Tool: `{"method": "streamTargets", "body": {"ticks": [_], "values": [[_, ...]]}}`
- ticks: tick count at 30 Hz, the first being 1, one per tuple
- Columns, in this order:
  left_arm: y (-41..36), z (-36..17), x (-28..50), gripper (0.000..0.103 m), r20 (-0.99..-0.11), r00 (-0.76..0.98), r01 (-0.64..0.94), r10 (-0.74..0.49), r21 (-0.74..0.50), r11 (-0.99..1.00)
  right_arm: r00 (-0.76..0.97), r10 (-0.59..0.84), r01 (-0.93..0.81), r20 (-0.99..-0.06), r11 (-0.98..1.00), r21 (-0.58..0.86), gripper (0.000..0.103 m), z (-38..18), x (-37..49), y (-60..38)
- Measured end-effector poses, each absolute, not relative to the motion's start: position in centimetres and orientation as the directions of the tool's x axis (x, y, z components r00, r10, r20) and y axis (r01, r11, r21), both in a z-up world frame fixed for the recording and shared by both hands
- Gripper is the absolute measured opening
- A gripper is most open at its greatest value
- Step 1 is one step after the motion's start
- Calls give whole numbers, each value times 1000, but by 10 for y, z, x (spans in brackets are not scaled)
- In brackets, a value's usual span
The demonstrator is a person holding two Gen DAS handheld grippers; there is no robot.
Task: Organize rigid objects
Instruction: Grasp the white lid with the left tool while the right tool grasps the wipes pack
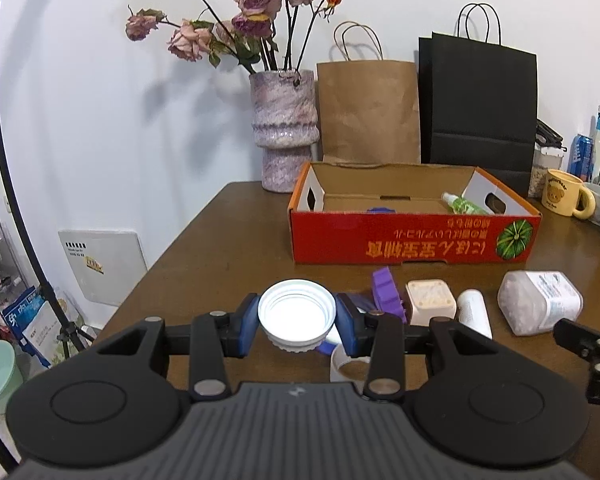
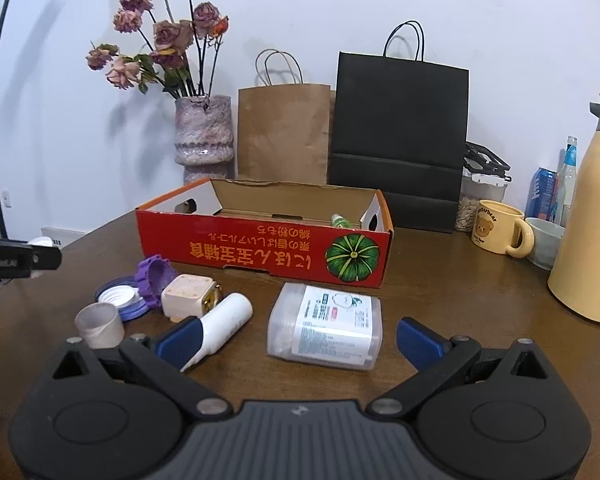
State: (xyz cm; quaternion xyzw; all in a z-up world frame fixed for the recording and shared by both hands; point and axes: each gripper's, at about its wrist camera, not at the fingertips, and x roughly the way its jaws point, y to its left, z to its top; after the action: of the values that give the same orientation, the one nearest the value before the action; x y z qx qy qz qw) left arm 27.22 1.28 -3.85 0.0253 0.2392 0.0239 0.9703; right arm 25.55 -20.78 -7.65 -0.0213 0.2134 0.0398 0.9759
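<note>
1. White plastic is sitting clamped between the blue pads of the left gripper: a wide screw lid, open side facing the camera, is being gripped across its rim and is hanging clear of the brown table.
2. Judging by the layout, the step in hand is carrying this lid toward the red cardboard box, which is standing farther back and slightly right of the gripper, with a green-and-white bottle and something purple already lying inside.
3. The next move is likely calling for lifting the lid over the near wall of the box, travelling far and right, and then loosening the pads above the open bottom.
4. Still waiting on the table, just near the box wall, are a purple ridged piece, a cream square block, a white tube, a cardboard ring, a blue-rimmed lid and a clear labelled container lying on its side.
5. The right gripper is standing wide apart and holding nothing; the clear container is lying between its fingers and a little beyond them, untouched, while the left finger is overlapping the near end of the white tube in the picture, though I cannot tell whether it is touching.
6. That container is looking like the right hand's probable next pick, needing a short forward reach before squeezing.
</note>
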Motion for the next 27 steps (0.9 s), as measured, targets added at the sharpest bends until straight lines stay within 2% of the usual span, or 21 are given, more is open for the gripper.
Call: {"method": "streamTargets", "body": {"ticks": [16, 24, 26, 27], "values": [[6, -36, 298, 41, -459, 885, -61, 77, 50, 997, 854, 22, 5, -519, 999, 52, 103, -102, 330, -221], [1, -43, 314, 41, -485, 869, -76, 96, 60, 995, 834, -6, 51, -552, 996, 67, 103, -109, 348, -220], [2, -45, 314, 41, -488, 867, -80, 100, 61, 995, 823, -11, 59, -567, 996, 66, 99, -111, 352, -219], [2, -45, 314, 41, -489, 867, -82, 102, 61, 995, 818, -11, 59, -575, 996, 64, 89, -112, 352, -218]]}}
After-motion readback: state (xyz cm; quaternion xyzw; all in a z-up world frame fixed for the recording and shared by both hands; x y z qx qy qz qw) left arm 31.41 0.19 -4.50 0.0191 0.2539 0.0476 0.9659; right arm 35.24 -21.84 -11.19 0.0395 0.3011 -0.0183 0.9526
